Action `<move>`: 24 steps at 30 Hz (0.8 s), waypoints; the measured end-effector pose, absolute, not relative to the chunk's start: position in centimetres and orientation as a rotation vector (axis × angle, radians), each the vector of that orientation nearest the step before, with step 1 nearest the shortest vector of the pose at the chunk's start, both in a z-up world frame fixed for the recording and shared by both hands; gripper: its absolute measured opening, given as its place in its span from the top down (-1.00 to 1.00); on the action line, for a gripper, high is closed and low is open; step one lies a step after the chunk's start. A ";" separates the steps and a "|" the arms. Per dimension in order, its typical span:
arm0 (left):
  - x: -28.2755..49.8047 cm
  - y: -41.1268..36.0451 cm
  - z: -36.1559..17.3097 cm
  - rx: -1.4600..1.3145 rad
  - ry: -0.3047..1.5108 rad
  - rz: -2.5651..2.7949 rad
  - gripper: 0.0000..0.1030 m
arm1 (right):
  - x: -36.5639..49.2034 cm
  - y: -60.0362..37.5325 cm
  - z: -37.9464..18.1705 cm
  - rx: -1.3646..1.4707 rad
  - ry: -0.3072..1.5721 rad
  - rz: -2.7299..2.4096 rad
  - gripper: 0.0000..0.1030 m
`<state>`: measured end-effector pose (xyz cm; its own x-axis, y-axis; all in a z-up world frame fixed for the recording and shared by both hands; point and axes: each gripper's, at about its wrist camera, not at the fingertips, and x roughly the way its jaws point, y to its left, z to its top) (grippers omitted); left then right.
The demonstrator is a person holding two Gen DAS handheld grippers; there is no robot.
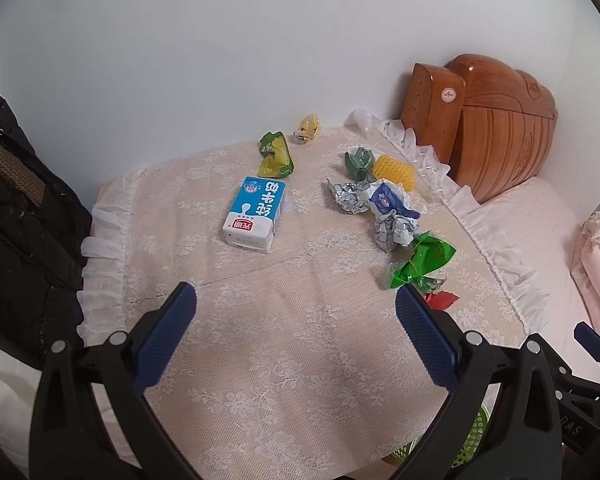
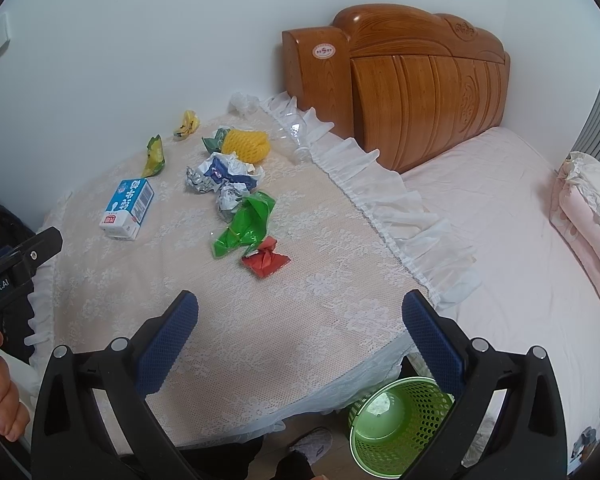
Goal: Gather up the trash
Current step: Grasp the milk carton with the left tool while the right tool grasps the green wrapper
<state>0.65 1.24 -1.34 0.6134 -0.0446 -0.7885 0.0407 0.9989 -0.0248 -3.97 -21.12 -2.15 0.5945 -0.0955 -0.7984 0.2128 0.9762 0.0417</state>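
Note:
Trash lies on a lace-covered table [image 1: 284, 320]. A blue and white milk carton [image 1: 255, 213] lies left of centre, also in the right wrist view [image 2: 127, 208]. A green wrapper [image 1: 422, 260] [image 2: 244, 224], a red wrapper [image 2: 265, 258], crumpled foil and paper [image 1: 380, 208] [image 2: 224, 180], a yellow foam net [image 1: 394, 170] [image 2: 246, 145], a green-yellow wrapper [image 1: 276, 156] [image 2: 154, 156] and a small yellow wrapper [image 1: 308, 128] [image 2: 187, 123] lie further back. My left gripper [image 1: 296, 304] is open and empty above the table's near part. My right gripper [image 2: 300, 312] is open and empty near the front right edge.
A green mesh bin [image 2: 400, 424] stands on the floor below the table's front right corner. A bed [image 2: 500, 216] with a wooden headboard [image 2: 412, 80] is on the right. A clear plastic bottle [image 2: 300, 136] lies at the table's back edge. A dark jacket [image 1: 16, 216] hangs left.

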 end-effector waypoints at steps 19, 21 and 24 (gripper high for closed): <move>8.6 5.4 -9.9 0.109 1.023 -0.076 -0.85 | -3.6 -20.8 -9.3 0.239 1.067 -0.207 -0.96; 10.6 5.7 -10.9 0.112 1.033 -0.072 -0.85 | -2.7 -20.5 -9.7 0.245 1.071 -0.209 -0.96; 13.8 6.3 -12.7 0.117 1.060 -0.080 -0.85 | -1.3 -19.8 -10.2 0.243 1.077 -0.217 -0.96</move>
